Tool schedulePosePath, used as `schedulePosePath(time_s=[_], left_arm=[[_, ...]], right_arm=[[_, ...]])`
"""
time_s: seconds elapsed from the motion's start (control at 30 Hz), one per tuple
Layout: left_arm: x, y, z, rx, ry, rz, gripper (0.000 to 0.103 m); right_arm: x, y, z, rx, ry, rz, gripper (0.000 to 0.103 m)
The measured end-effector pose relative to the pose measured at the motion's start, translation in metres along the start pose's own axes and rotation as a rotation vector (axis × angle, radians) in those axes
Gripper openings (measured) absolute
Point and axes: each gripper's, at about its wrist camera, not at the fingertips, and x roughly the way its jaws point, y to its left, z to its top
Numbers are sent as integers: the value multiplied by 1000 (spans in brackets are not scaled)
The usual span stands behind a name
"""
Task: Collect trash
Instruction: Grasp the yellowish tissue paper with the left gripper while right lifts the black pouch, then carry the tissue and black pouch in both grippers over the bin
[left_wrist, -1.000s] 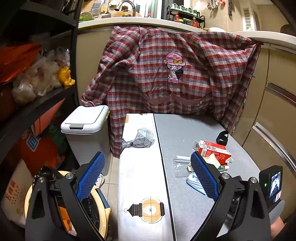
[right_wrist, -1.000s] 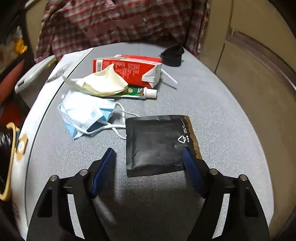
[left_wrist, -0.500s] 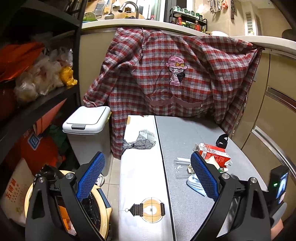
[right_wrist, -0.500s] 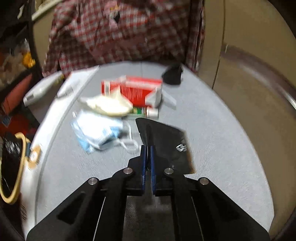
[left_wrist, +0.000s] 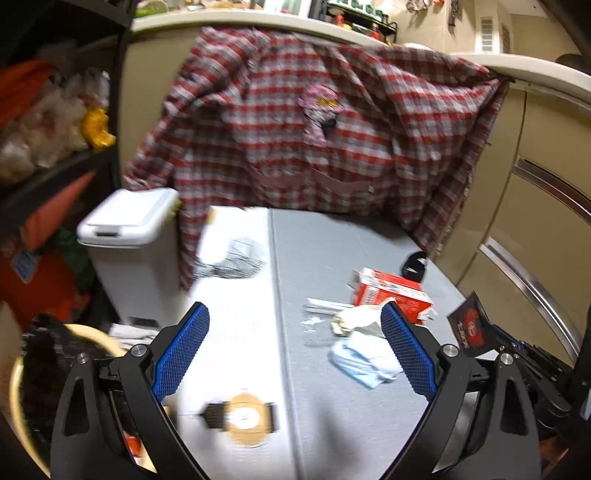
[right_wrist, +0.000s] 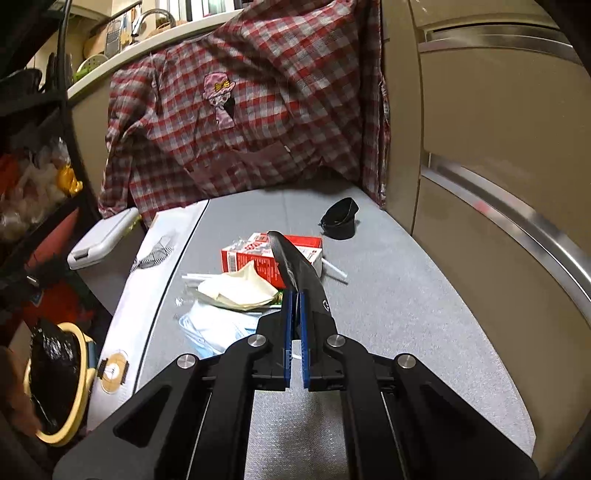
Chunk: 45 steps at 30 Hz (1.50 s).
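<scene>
- at the far left, low beside the table, you have the yellow-rimmed bin (right_wrist: 55, 384) with its black liner. it is the open container nearest to you, so i judge it is where the trash goes.
- your left gripper (left_wrist: 295, 354) is nearer to that bin, but its jaws stand wide apart and nothing is between them. it hangs over the white strip (left_wrist: 236, 321) of the table and carries nothing.
- on the grey table top (right_wrist: 388, 295), in the middle, the rest of the trash lies together: the blue face mask (right_wrist: 210, 325), the cream tissue (right_wrist: 236, 288) and the red carton (right_wrist: 266, 254), with the tissue partly over the carton.
- your right gripper (right_wrist: 295, 306) is closed tight on the black sachet (right_wrist: 295, 266). the pads pinch its near edge, and the sachet stands up edge-on from the jaws, its long side pointing away from you, clear of the table.
- in the left wrist view, the same black sachet (left_wrist: 467, 325) shows at the right edge, lifted above the table.
- so the relation that matters: the bin lies to the left of the sachet and lower than it, on the other side of the pile and the white strip. i think you must carry the sachet leftward across the table and over its edge, and keep it high enough that it does not drag the mask or the tissue.
- the grip is only on one thin edge, so a fast swing could let the sachet slip.
</scene>
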Motion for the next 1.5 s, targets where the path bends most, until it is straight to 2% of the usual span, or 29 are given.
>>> schedulePosePath(time_s=[0.27, 0.43, 0.53, 0.63, 0.73, 0.8, 0.83, 0.9, 0.93, 1.27, 1.5], left_arm=[[63, -48, -18, 76, 57, -99, 90], [92, -62, -24, 94, 99, -130, 88], [105, -64, -26, 87, 123, -139, 81], [117, -64, -29, 83, 163, -145, 69], [127, -65, -32, 79, 201, -166, 54], [130, -66, -33, 89, 218, -184, 33], [130, -67, -33, 95, 223, -193, 30], [128, -68, -33, 104, 209, -207, 4], [126, -69, -33, 105, 207, -213, 0], [91, -68, -9, 85, 80, -212, 0], [48, -66, 11, 102, -16, -208, 0]], right_arm=[[17, -13, -3, 47, 56, -17, 4], [22, -13, -5, 47, 68, -9, 4], [23, -12, -5, 40, 69, -3, 4], [25, -13, -6, 43, 75, 3, 4], [26, -13, -5, 41, 81, 8, 4], [27, -12, -5, 34, 81, 8, 4], [27, -12, -6, 32, 82, 8, 4], [27, -13, -6, 33, 82, 4, 4], [27, -13, -6, 35, 84, 3, 4], [26, -16, -6, 40, 77, -5, 4], [13, -12, -1, 48, 38, 16, 4]])
